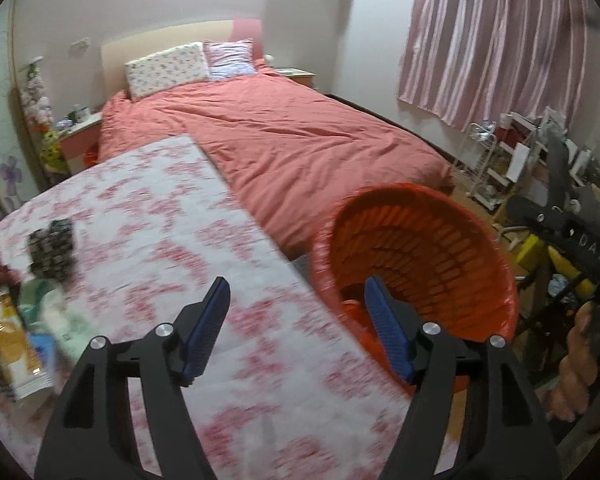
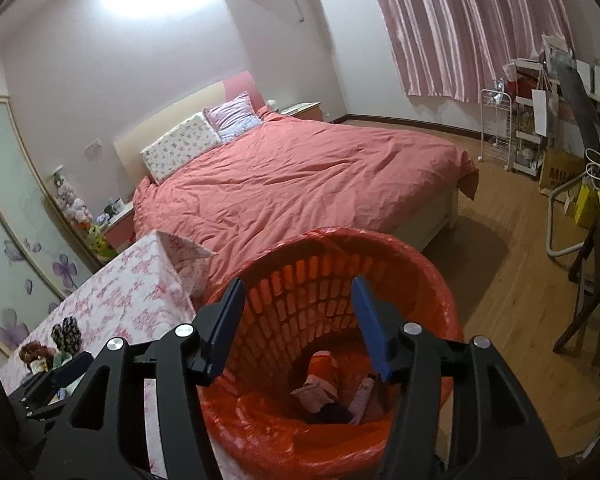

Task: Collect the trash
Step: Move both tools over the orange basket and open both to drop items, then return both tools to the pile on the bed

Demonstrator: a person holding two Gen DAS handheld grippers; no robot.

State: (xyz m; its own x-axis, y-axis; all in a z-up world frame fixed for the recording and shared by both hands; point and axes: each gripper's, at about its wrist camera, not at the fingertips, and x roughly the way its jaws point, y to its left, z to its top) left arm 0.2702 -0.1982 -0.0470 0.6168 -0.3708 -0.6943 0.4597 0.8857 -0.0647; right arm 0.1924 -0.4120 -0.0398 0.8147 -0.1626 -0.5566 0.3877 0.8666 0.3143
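While both hold nothing, left claw [image 1: 296, 300] gaping over table edge [image 1: 260, 224], right claw [image 2: 298, 300] spread above bin rim [image 2: 432, 256].

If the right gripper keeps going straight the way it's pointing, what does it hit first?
Most likely the inside of the orange trash basket. The open right gripper points down into its mouth, so it would meet the slatted wall or the wrappers at the bottom. Depth is hard to judge through the fisheye.
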